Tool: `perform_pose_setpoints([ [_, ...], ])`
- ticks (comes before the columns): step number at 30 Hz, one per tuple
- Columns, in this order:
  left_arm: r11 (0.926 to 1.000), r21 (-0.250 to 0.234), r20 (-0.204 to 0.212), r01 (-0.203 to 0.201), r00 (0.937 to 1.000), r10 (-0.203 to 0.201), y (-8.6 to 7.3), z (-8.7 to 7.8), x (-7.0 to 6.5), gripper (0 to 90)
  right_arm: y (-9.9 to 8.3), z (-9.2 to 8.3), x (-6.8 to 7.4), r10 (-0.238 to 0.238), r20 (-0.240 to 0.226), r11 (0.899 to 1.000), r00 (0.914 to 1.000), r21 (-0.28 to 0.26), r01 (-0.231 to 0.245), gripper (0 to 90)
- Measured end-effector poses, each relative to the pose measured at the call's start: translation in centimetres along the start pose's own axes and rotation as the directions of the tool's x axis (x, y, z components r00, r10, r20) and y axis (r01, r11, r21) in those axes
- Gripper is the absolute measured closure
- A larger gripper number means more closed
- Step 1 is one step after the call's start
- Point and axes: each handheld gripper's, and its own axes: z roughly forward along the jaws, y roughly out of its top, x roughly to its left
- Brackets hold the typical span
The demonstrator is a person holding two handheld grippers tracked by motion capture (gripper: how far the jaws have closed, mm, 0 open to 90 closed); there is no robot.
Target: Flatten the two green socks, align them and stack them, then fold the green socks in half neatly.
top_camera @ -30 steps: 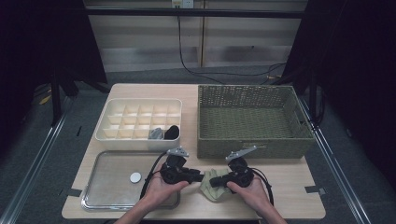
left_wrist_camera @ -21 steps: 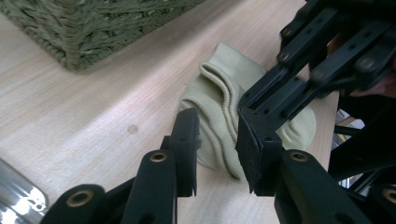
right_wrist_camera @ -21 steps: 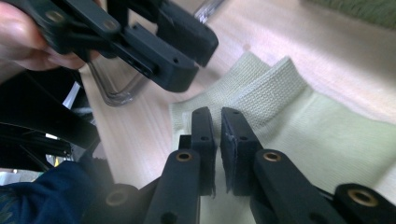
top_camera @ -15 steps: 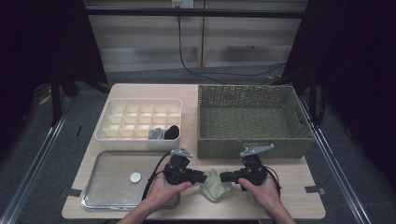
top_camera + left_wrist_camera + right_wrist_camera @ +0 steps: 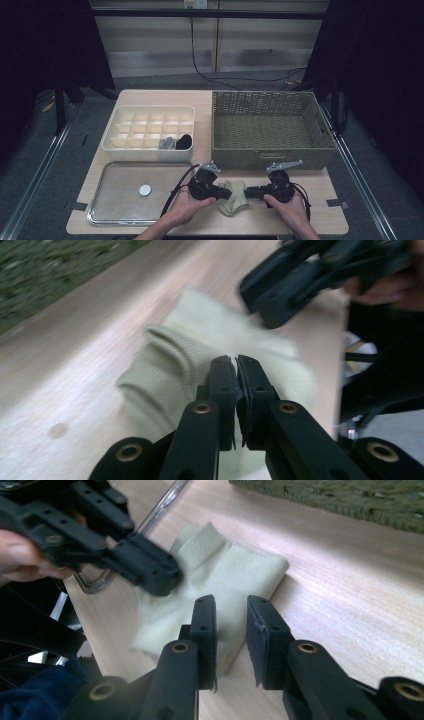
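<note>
High view: wooden surface (image 5: pixel 310 220) in a dark room; pale green cloth (image 5: pixel 233 198) lies near its front edge, between left gripper (image 5: pixel 221 191) and right gripper (image 5: pixel 249 191); wicker basket (image 5: pixel 270 130) behind.
Left gripper view: jaws have just closed together over the cloth (image 5: pixel 200 355); whether they pinch it I cannot tell.
Right gripper view: jaws just opening, narrow gap, nothing between; cloth (image 5: pixel 220 580) under them.

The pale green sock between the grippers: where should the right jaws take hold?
Grip the sock at its flat folded edge nearest the right gripper, coming in low along the table. That edge lies bare, while the left gripper covers the ribbed cuff end.
</note>
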Motion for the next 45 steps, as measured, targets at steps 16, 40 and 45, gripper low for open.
perform_pose_setpoints([
  [16,0.9997,0.017,-0.016,-0.019,0.9997,0.02,-0.4,0.7,0.1,90.0,-0.6,0.4,-0.1,0.014,0.021,1.0,0.9997,0.027,-0.014,54.6],
  [40,0.9999,0.004,-0.02,-0.012,0.9997,0.012,-0.6,0.7,0.2,90.0,-0.3,1.9,0.2,0.035,-0.072,0.998,0.9968,0.053,-0.031,81.0],
  [45,0.9999,0.011,-0.038,-0.012,0.9992,0.012,-0.5,0.7,-0.1,90.0,-0.2,1.3,0.2,0.037,-0.087,0.999,0.9955,0.016,-0.036,85.6],
])
